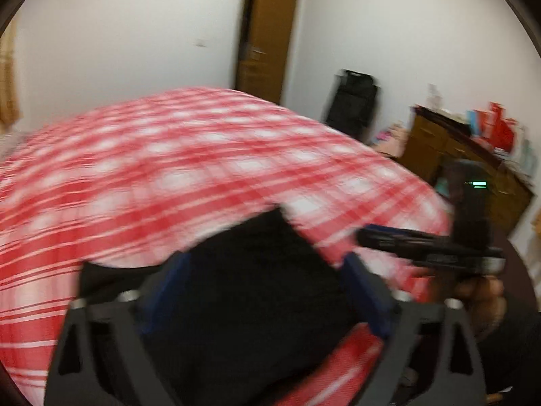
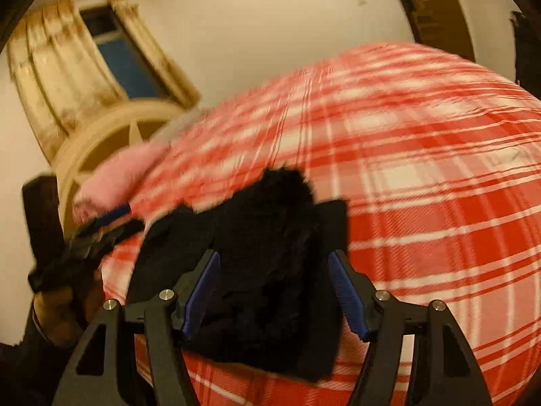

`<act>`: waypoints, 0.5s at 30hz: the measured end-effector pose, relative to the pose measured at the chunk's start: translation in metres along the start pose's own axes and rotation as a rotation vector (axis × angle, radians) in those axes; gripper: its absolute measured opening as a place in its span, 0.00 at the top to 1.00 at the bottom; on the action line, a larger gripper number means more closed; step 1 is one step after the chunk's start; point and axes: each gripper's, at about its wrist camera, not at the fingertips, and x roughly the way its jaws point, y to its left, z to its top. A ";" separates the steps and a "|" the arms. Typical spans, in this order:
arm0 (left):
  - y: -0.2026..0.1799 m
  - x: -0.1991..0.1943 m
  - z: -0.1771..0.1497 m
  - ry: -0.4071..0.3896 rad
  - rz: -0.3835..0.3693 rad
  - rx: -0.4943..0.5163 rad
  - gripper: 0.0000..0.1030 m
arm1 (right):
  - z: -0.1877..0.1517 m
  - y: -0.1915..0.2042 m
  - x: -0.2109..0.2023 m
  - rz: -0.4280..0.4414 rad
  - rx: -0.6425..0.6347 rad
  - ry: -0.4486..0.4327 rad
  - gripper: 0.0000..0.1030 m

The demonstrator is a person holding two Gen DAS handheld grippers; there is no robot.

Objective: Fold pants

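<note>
Lying bunched on a red-and-white plaid bed (image 1: 203,155), the black pants (image 1: 257,291) sat directly ahead of both grippers, a dark heap on the near part of the cover. At left, the left gripper (image 1: 267,287) hovered with its blue-padded jaws spread wide, the cloth filling the gap between them in its own view, though blur made it impossible to tell whether the pads touched fabric. From the right wrist camera that same gripper showed only as a smeared dark shape at the heap's left edge, in front of a pink pillow (image 2: 121,176). At centre, the pants (image 2: 267,270) ran as a rough band away from the cameras toward the middle of the bed, the far end fuzzy and raised, a flatter flap spilling to the left; blur hid which end was the waistband. At right, the right gripper (image 2: 274,291) also stood wide open, its pads flanking the heap's near end without clearly pinching it. Both tools were judged about equally near, the left placed for the left flap and the right for the main mass. Folding looked barely begun, with the garment not yet spread flat. A wooden door (image 1: 267,37) and a cluttered cabinet (image 1: 466,165) stood beyond the bed.
</note>
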 end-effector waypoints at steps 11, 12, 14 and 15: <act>0.111 0.010 -0.043 0.067 0.266 -0.224 0.02 | -0.003 0.039 0.013 -0.114 -0.172 0.036 0.40; 0.109 0.010 -0.047 0.067 0.262 -0.229 0.02 | -0.004 0.038 0.022 -0.099 -0.162 0.080 0.50; 0.104 0.012 -0.049 0.069 0.247 -0.223 0.02 | -0.009 0.031 0.041 -0.136 -0.143 0.183 0.69; 0.101 0.016 -0.050 0.074 0.248 -0.216 0.03 | -0.010 0.027 0.041 -0.138 -0.128 0.183 0.73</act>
